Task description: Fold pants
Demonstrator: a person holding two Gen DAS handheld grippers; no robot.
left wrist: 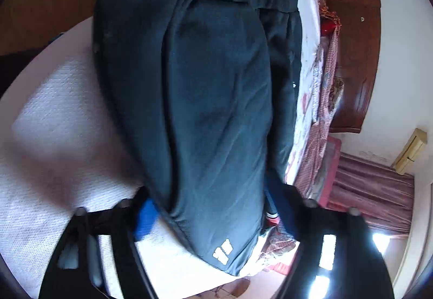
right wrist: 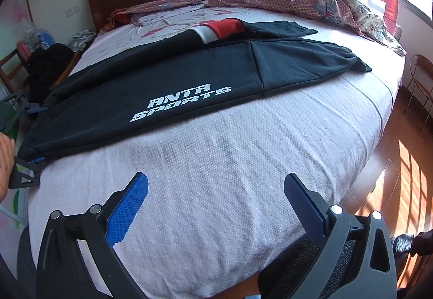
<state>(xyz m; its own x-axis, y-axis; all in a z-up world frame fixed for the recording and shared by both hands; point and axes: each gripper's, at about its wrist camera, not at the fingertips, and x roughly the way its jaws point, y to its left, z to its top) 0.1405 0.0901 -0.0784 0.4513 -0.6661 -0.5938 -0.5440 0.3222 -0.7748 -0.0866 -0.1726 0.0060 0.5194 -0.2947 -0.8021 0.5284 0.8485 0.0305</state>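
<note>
two grippers, unevenly placed: the left gripper [left wrist: 213,207] straddles the waist end of the pants [right wrist: 189,82], whether pinched i cannot tell; their long axis runs across the bed [right wrist: 243,163], while the right gripper [right wrist: 213,201] hangs wide open, empty, well short

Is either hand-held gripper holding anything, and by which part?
The right hand-held gripper holds nothing. Whether the left hand-held gripper, straddling the pants' hem end, has closed on it cannot be told.

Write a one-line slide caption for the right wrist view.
Open right gripper hovers over the pale bedspread, facing dark pants laid flat across the bed, with the left gripper at their left edge.
</note>
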